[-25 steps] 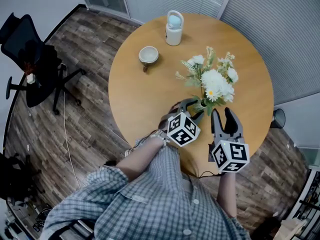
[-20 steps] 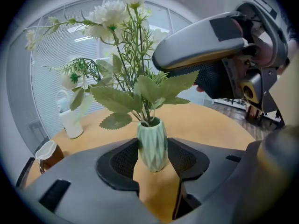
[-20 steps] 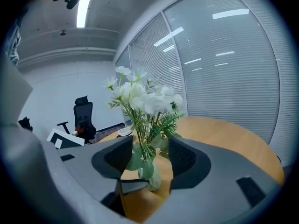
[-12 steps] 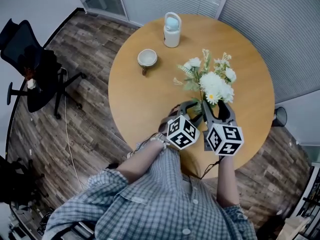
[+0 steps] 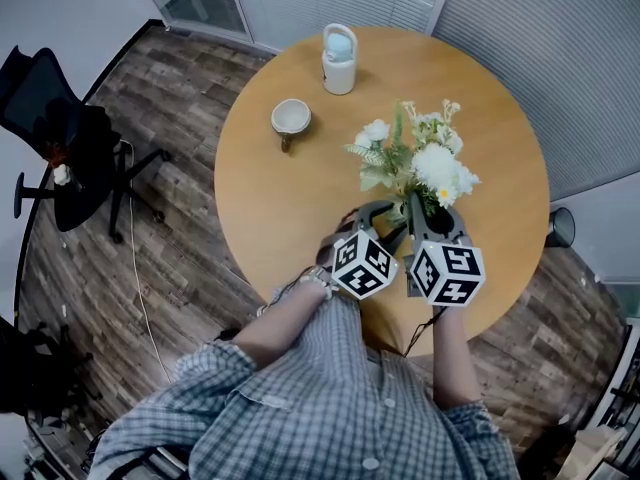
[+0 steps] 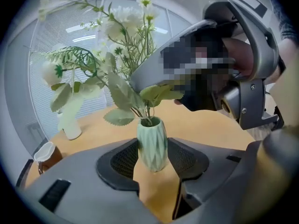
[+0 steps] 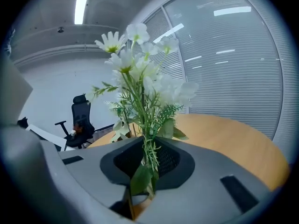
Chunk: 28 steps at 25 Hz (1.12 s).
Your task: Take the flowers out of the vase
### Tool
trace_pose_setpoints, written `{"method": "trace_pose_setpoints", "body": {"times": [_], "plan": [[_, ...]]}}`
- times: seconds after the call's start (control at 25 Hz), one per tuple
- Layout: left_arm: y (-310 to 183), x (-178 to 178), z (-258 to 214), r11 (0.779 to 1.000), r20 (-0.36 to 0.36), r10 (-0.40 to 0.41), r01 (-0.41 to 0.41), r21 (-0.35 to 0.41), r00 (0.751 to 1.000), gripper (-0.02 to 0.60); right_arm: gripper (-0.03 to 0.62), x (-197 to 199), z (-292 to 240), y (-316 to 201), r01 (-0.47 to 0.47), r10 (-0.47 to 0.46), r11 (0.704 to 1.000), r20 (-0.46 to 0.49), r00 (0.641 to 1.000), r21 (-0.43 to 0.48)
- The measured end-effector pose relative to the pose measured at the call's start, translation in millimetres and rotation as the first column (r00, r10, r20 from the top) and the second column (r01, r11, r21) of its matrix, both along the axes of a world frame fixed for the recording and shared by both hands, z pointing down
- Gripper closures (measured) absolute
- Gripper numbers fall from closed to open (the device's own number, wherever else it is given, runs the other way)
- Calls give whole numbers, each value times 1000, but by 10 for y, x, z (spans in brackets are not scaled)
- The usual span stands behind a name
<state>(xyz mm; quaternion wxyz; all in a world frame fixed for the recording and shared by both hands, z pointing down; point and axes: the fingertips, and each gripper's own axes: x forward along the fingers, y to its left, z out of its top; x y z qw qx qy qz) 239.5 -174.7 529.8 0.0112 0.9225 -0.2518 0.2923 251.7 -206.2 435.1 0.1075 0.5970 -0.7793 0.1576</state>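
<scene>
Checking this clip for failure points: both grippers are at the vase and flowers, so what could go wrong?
The right gripper, whose jaws have just been closing, pinches thin stems; some flowers could slip and stay behind. The left gripper clamps the narrow vase; a slanted pull might tip it or drag it along.

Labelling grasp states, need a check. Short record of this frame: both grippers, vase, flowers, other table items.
left gripper: shut on vase, which stands upright on table
right gripper: jaws just closed on flower stems, above vase
flowers: white, in vase, not yet out
others: cup, white bottle, on far side of table
</scene>
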Motion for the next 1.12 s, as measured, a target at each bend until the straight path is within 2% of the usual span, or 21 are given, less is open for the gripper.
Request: {"method": "trace_pose_setpoints", "body": {"times": [0.16,0.36,0.6,0.72,0.84,1.0,1.12], "plan": [[3,-32,-3,1000,-1,0,0,2,1000,377,534,14,-209,14,-14,12,999,37,999,52],[0,-85,5,1000,-2,0,0,1,1000,377,534,51,-627,40,-41,36,987,40,999,153],[-16,-78,1,1000,-2,0,0,1,1000,377,534,288,-1147,154,-140,111,956,123,986,260],[-14,-91,-6,1000,-2,2,-2,0,1000,377,534,473,-1397,243,-197,163,935,135,977,294],[-7,-83,-15,1000,-3,2,-2,0,1000,377,534,678,-1413,327,-223,201,939,110,973,260],[2,-100,-26,1000,-1,3,-3,-1,1000,376,534,876,-1107,466,-254,243,958,95,965,133],[-10,-89,-12,1000,1,2,-2,-3,1000,377,534,981,-765,545,-270,265,963,129,956,20]]}}
